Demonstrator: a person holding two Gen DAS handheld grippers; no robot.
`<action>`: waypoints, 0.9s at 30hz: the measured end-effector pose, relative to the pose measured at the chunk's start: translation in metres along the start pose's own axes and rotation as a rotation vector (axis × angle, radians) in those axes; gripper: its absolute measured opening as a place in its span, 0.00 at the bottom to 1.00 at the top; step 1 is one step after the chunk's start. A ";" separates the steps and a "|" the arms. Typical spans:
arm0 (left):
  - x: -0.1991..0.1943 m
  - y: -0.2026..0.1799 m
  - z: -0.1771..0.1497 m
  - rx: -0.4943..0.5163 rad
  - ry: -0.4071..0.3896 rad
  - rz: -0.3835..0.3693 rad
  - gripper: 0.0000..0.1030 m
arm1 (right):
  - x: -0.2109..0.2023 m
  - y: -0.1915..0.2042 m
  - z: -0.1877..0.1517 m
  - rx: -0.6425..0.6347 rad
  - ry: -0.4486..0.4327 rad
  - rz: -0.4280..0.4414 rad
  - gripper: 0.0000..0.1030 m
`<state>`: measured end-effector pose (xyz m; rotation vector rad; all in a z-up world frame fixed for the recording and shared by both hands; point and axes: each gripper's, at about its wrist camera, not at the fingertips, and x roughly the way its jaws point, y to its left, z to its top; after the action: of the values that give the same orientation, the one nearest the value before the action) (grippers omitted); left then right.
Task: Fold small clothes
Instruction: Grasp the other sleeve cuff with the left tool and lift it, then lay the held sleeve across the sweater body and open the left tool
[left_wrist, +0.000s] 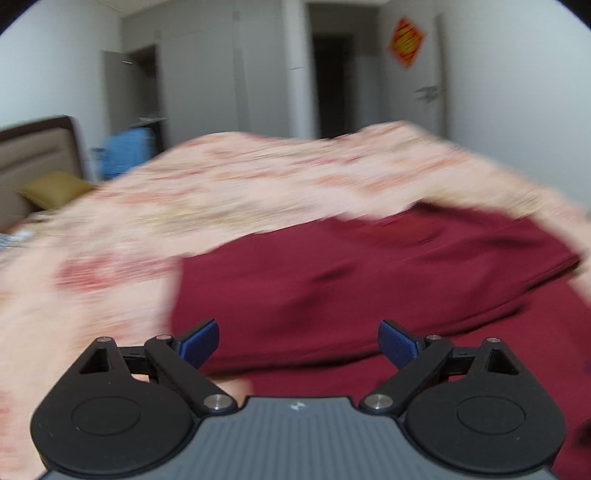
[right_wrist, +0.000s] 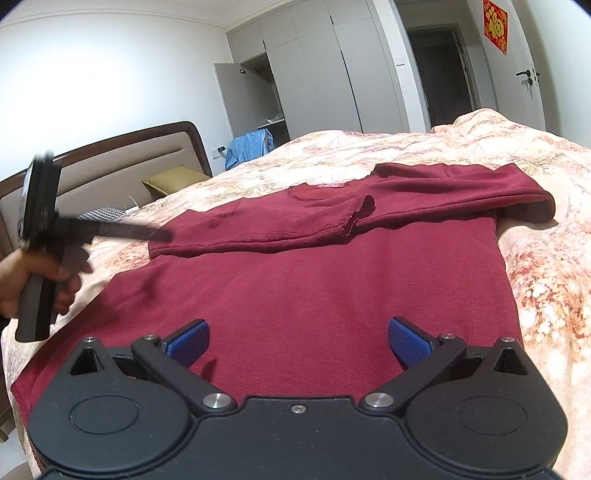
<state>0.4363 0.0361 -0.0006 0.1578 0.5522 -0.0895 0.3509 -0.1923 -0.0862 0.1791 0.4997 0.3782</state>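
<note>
A dark red long-sleeved top (right_wrist: 314, 288) lies flat on the bed, both sleeves folded across its chest, collar at the far end. My right gripper (right_wrist: 298, 341) is open and empty, low over the top's near hem. My left gripper (left_wrist: 297, 341) is open and empty over the top's (left_wrist: 351, 280) left part; its view is motion-blurred. In the right wrist view the left gripper (right_wrist: 162, 233) shows blurred at the left, its tips at the folded left sleeve edge, held by a hand (right_wrist: 33, 280).
The bed has a pink floral cover (right_wrist: 546, 236), a brown headboard (right_wrist: 110, 166) and a mustard pillow (right_wrist: 173, 181) at the far left. A wardrobe (right_wrist: 306, 74) with one open door, blue clothing (right_wrist: 251, 146) and doors stand behind.
</note>
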 end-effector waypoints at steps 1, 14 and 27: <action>0.000 0.009 -0.005 0.012 0.004 0.051 0.91 | 0.000 0.000 0.000 -0.001 0.000 -0.002 1.00; 0.036 0.034 -0.025 0.139 0.034 0.190 0.84 | 0.007 -0.012 0.045 0.092 0.082 -0.036 1.00; 0.045 0.033 -0.020 0.194 0.003 0.170 0.35 | 0.114 -0.027 0.101 0.068 0.044 -0.163 0.78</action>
<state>0.4688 0.0704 -0.0369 0.3934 0.5305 0.0225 0.5023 -0.1797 -0.0557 0.1942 0.5673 0.2066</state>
